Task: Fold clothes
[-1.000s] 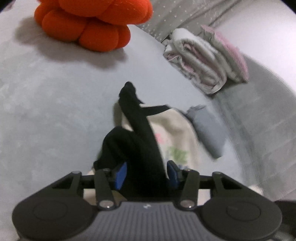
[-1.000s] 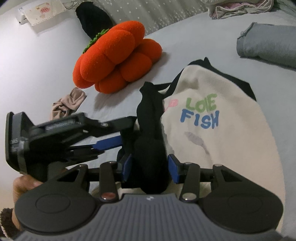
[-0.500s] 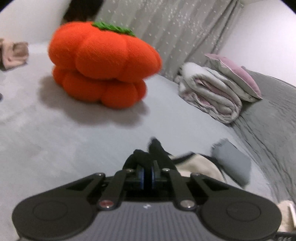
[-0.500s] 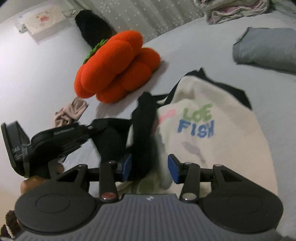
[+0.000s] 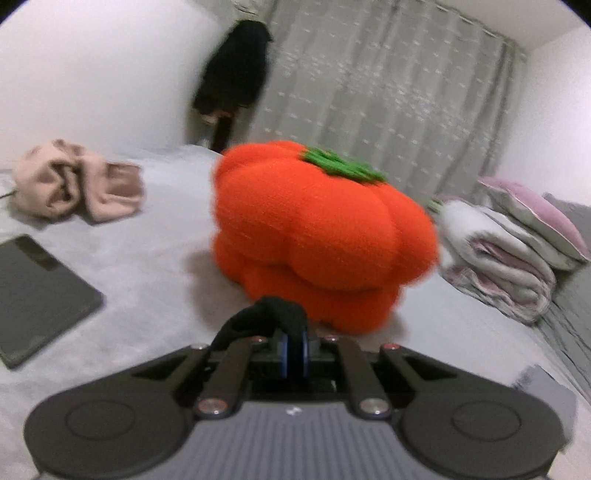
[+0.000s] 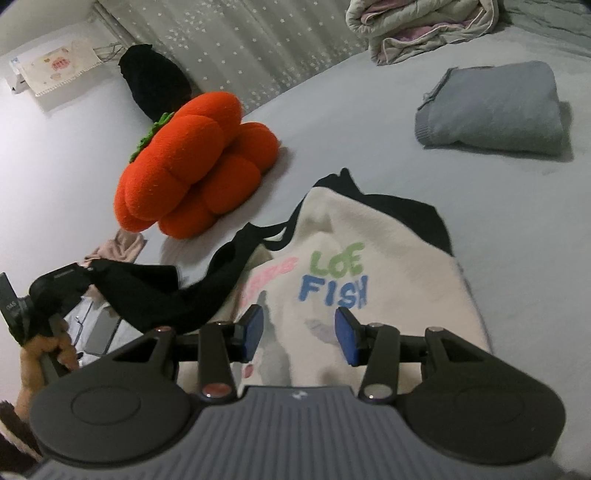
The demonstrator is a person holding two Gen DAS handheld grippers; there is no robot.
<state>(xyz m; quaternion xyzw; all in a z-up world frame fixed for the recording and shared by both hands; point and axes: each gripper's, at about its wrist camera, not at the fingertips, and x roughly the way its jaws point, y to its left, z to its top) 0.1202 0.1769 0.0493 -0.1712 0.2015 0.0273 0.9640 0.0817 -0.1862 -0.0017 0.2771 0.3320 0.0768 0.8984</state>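
Note:
A cream sweatshirt [image 6: 388, 266] printed "LOE FISH", with black sleeves, lies flat on the grey bed. My left gripper [image 5: 293, 354] is shut on its black sleeve [image 5: 273, 310], which bunches over the blue pads. In the right wrist view the left gripper [image 6: 55, 288] is at the far left in a person's hand. The black sleeve [image 6: 166, 295] stretches from it back to the sweatshirt's shoulder. My right gripper [image 6: 300, 336] hovers open over the sweatshirt's lower front with nothing between its pads.
An orange pumpkin cushion [image 5: 317, 236] sits just beyond the left gripper. A folded grey garment [image 6: 491, 110] and a rolled quilt [image 6: 424, 26] lie at the far right. A pink garment [image 5: 74, 184] and a dark tablet [image 5: 37, 291] lie at the left.
The left gripper closed on the black sleeve, rose and pulled it left, off the sweatshirt. The sleeve left the gap between the right gripper's pads; that gripper barely moved.

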